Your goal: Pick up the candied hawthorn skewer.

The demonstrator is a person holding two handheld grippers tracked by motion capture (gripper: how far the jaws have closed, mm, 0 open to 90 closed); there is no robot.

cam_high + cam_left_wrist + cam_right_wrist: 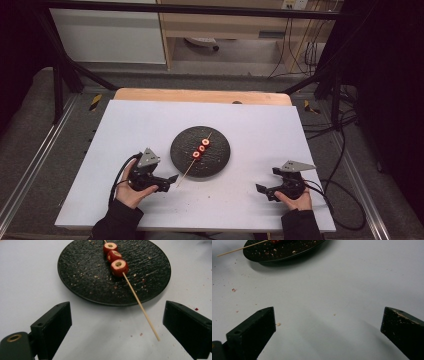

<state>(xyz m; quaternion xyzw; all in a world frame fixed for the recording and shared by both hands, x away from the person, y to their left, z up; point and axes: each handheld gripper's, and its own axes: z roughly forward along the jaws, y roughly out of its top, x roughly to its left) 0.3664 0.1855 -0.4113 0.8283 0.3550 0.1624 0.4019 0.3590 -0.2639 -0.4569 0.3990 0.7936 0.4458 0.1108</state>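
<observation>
A black round plate [217, 159] [82, 275] lies at the middle of the white table. On it rests a thin wooden skewer [185, 171] [140, 305] threaded with three red hollowed fruit pieces [201, 148] [119, 267]. The bare end of the stick overhangs the plate's near rim. My left gripper [169, 183] [117, 315] is open just short of that end, its jaws spread wide to either side of the stick and touching nothing. My right gripper [266, 180] [329, 315] is open over bare table to the right of the plate [282, 252], with nothing between its jaws.
Crumbs [233, 290] dot the white table cover [125, 130] near the plate. A wooden table edge [200, 95] shows behind the cover. A black frame, cables [345, 150] and grey floor surround the table.
</observation>
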